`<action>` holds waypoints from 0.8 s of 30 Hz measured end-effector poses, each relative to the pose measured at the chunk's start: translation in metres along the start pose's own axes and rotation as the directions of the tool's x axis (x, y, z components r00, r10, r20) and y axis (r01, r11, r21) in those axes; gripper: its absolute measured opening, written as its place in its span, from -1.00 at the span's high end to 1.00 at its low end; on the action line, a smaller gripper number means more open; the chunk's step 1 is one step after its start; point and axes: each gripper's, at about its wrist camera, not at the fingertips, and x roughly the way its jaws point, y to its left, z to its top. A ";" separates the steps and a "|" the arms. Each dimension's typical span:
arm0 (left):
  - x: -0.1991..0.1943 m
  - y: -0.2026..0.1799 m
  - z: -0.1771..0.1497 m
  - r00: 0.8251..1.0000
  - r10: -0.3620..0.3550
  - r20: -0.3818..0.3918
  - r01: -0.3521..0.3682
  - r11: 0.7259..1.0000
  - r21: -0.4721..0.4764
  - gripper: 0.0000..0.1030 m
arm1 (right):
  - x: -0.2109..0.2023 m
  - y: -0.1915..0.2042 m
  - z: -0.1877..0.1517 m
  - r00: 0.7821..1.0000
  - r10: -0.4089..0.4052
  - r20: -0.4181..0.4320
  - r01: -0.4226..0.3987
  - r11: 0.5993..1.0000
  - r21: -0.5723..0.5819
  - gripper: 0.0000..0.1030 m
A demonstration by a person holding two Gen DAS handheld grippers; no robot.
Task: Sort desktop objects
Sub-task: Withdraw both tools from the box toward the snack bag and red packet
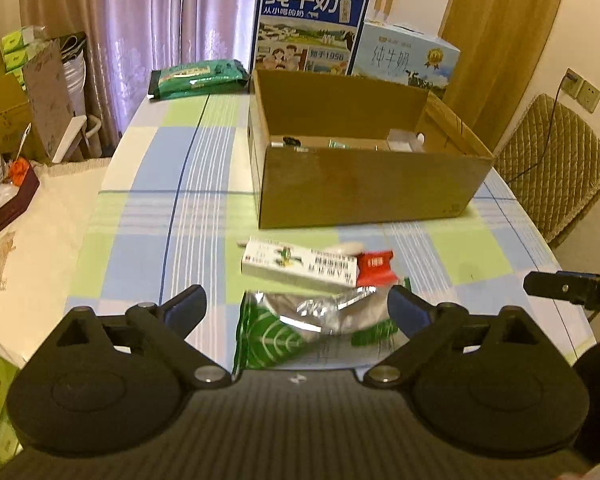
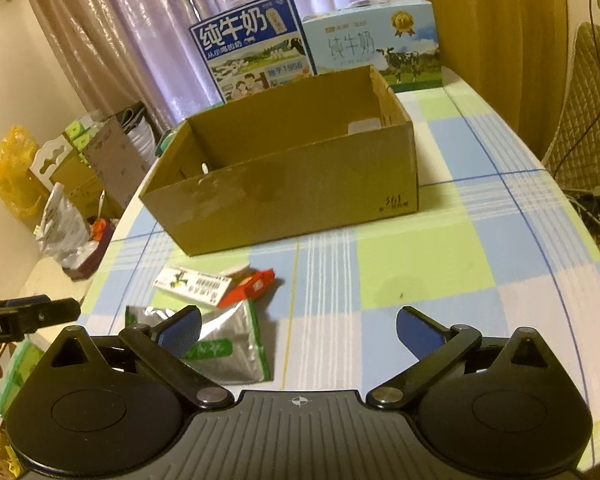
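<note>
The left gripper (image 1: 298, 308) is held spread wide over the table (image 1: 148, 200), with nothing between its fingers. A torn green and silver foil packet (image 1: 296, 324) lies directly ahead of it, at twelve o'clock from the fingertips and just beyond them. A white carton (image 1: 300, 266) lies past the packet, farther toward twelve o'clock, with a small red packet (image 1: 376, 266) touching its end at about one o'clock. The open cardboard box (image 1: 364, 184) stands beyond these; a few small items can be made out on its floor.

The right gripper (image 2: 298, 328) is likewise spread apart and empty, over bare tablecloth, with the foil packet (image 2: 220, 344) at its ten o'clock, partly behind its left finger.

The packet is judged to be the next thing to be picked up. Several risks are seen. Crumpled foil is thin and slippery, so a shallow pinch could slide off or only a loose flap could be caught. The carton seems to overlap the packet's far edge, so it could be dragged along. The packet is torn, so any contents could be spilled if it is tipped. Both grippers are near the same pile, so a clash is possible.
</note>
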 end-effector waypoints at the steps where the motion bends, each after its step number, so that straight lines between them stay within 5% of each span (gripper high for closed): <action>1: -0.001 0.000 -0.003 1.000 0.006 -0.002 -0.006 1.000 0.004 -0.86 | 0.000 0.001 -0.002 1.000 0.000 -0.003 0.000 1.000 -0.001 -0.96; 24: 0.029 -0.005 -0.022 0.995 0.035 -0.095 -0.022 0.991 0.129 -0.88 | 0.030 0.006 -0.015 0.997 -0.015 -0.082 0.014 1.000 -0.022 -0.96</action>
